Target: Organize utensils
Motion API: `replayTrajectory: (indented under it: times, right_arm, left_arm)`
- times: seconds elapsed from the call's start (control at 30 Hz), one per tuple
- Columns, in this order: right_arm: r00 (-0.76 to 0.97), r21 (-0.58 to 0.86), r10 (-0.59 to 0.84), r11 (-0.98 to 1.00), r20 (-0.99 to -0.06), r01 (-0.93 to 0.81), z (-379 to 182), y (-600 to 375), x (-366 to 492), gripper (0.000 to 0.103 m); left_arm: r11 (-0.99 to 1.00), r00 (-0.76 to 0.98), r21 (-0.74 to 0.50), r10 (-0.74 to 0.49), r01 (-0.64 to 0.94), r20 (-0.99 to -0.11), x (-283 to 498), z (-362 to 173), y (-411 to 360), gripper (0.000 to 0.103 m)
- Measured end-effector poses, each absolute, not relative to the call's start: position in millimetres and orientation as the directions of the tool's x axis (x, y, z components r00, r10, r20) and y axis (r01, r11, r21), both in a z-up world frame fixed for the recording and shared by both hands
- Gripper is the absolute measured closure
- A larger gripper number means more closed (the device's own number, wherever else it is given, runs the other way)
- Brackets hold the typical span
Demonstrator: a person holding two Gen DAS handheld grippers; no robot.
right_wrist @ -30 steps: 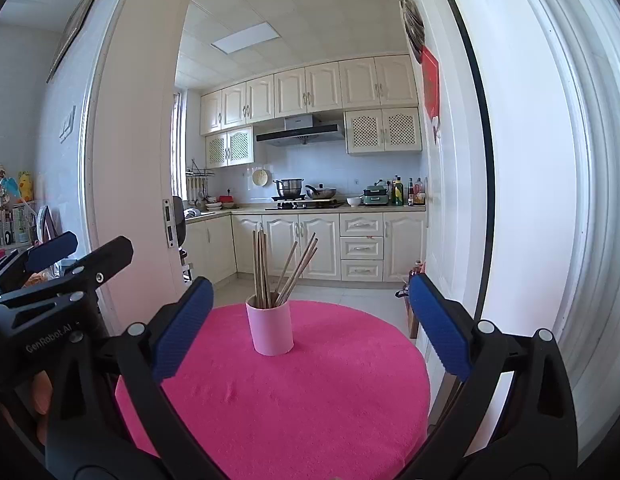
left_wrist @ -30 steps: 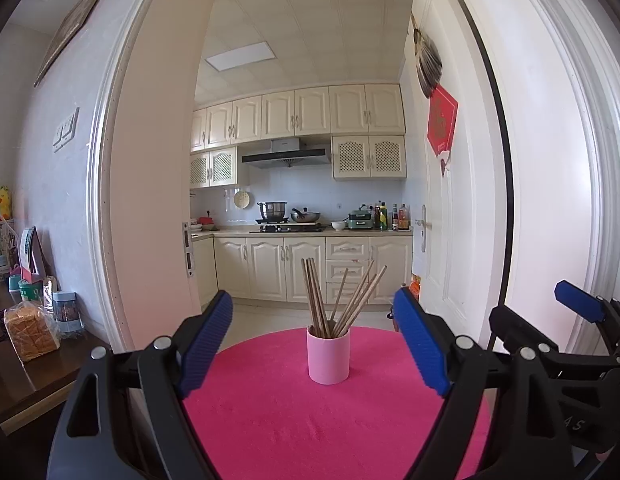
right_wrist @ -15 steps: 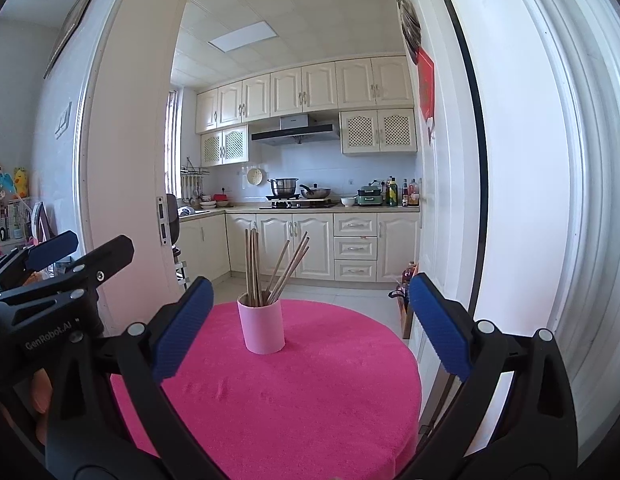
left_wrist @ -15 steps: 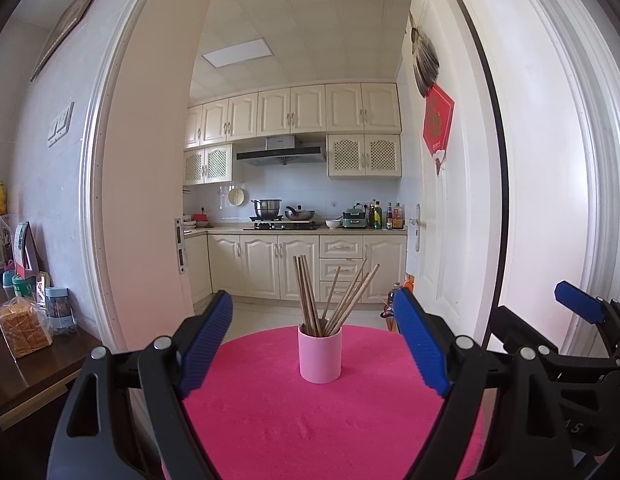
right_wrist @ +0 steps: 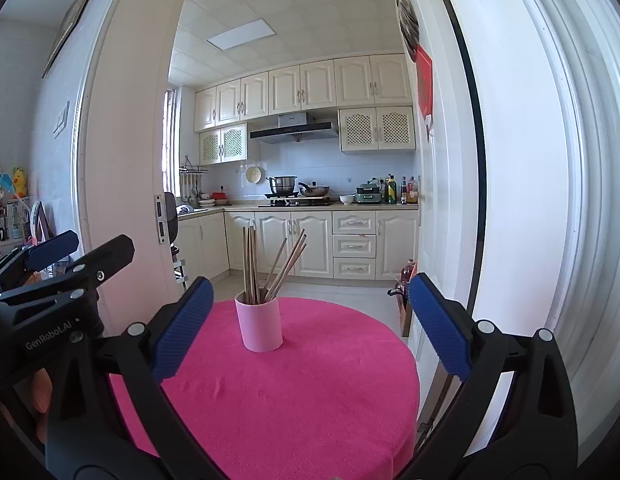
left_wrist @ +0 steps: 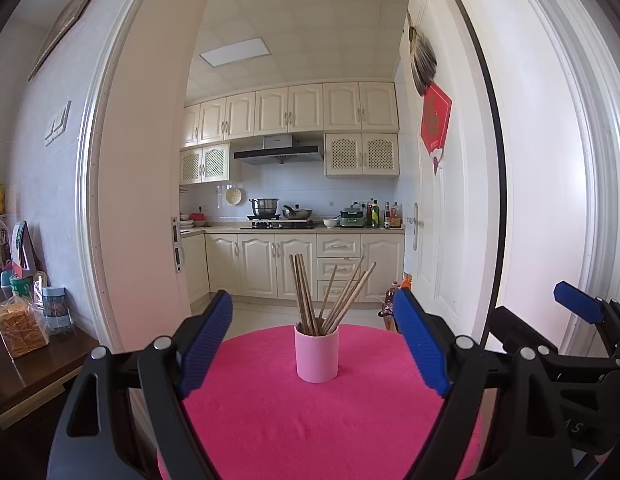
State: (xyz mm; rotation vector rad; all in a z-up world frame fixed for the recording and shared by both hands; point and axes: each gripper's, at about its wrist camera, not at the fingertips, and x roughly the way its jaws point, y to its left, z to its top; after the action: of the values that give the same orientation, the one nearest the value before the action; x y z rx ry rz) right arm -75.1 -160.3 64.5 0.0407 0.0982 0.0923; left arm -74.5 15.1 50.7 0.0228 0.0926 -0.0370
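Left gripper (left_wrist: 315, 344) spread wide, blue pads (left_wrist: 206, 344) far apart, nothing between them and nothing touched; raised above the near part of the pink round table (left_wrist: 270, 420). Right gripper (right_wrist: 310, 328) likewise gaping wide, blue pads (right_wrist: 439, 324) well apart, empty, touching nothing; seen also at the right edge of the left wrist view, just beside the left one.

Pink cup (left_wrist: 316, 352) upright on the table's far half, framed between the pads in both views but well beyond them, untouched. Wooden chopsticks (left_wrist: 310, 296) standing in the cup, one bunch nearly vertical on the left, the others fanned and leaning right. Same cup (right_wrist: 259, 325) left of centre in the right wrist view, nearer its left pad.

Behind the table, an open doorway into a kitchen with cream cabinets (left_wrist: 270, 268). Loaf of bread in a bag (left_wrist: 20, 330) on a dark side counter at far left
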Motion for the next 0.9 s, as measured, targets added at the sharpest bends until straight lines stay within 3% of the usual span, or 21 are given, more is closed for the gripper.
replayTrajectory:
  times: [0.9]
  right_arm:
    - [0.989, 0.053, 0.091, 0.995, -0.115, -0.086, 63.3, -166.5, -69.3, 0.007]
  left_arm:
    - [0.998, 0.992, 0.026, -0.05, 0.053, -0.115, -67.3, 46.5, 10.3, 0.022]
